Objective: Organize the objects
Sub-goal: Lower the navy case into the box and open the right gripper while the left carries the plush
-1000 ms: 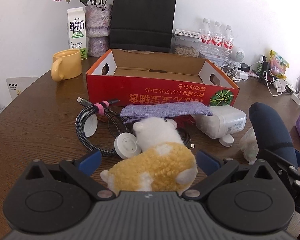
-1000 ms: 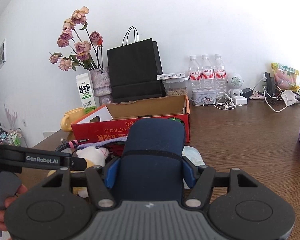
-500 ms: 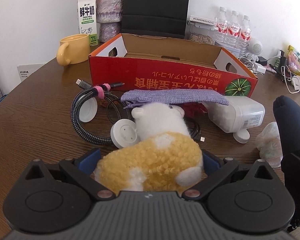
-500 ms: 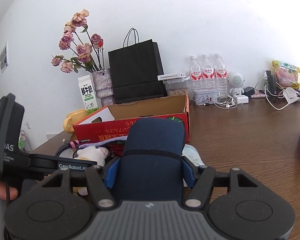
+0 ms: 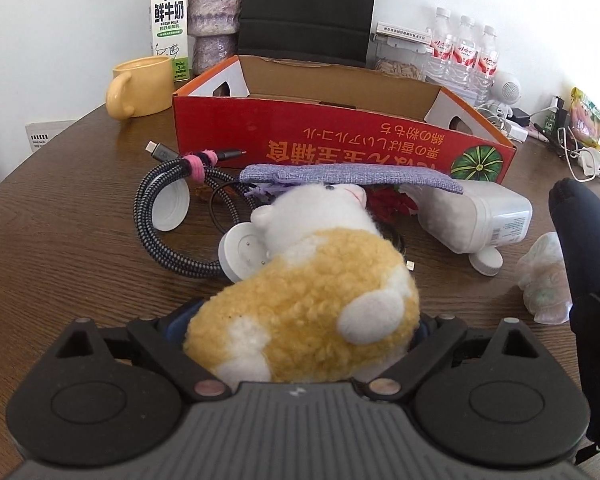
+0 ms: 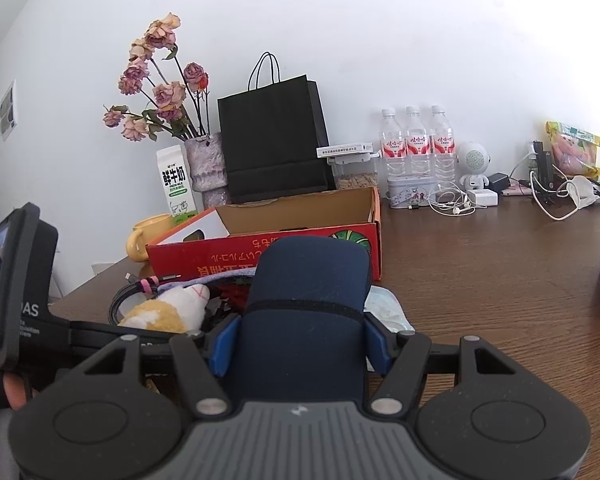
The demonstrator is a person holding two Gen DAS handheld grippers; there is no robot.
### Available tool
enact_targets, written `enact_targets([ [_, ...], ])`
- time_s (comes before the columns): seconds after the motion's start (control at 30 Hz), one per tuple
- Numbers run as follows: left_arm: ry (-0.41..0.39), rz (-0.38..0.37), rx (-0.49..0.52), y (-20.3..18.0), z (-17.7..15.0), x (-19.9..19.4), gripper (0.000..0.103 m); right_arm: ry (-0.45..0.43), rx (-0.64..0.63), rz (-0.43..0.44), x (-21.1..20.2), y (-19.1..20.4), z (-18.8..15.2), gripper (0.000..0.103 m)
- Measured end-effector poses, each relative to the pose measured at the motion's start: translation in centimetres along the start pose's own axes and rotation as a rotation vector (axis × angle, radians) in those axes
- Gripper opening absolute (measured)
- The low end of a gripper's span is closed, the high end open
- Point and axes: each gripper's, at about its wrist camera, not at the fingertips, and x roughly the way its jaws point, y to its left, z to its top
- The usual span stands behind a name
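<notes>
Plush toy [image 5: 300, 304]: curly yellow-and-white fleece, apparently a hamster.

Bkgd: black paper bag [image 6: 274, 140], dried roses [image 6: 156, 80] in vase, 3 water bottles [image 6: 418, 144] by wall.

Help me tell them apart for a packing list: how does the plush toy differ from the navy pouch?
The plush toy is fluffy, yellow and white; the navy pouch is smooth and dark blue. The plush toy lies on the table between the left tool's closing jaws; the navy pouch is clamped in the right tool. Both are soft and outside the red box.
</notes>
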Motion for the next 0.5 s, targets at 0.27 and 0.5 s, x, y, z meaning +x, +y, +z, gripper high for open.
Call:
enact_targets([
  [0.27,-0.130,-0.024,0.152,-0.6,-1.5,-2.5,0.089,0.004,-0.016,-0.008,0.0,0.7,0.2,0.063],
  [0.5,-0.277,-0.038,0.226,-0.1,-1.6,-5.8,0.089,0.001,-0.035,-0.014,0.3,1.5,0.6,0.063],
])
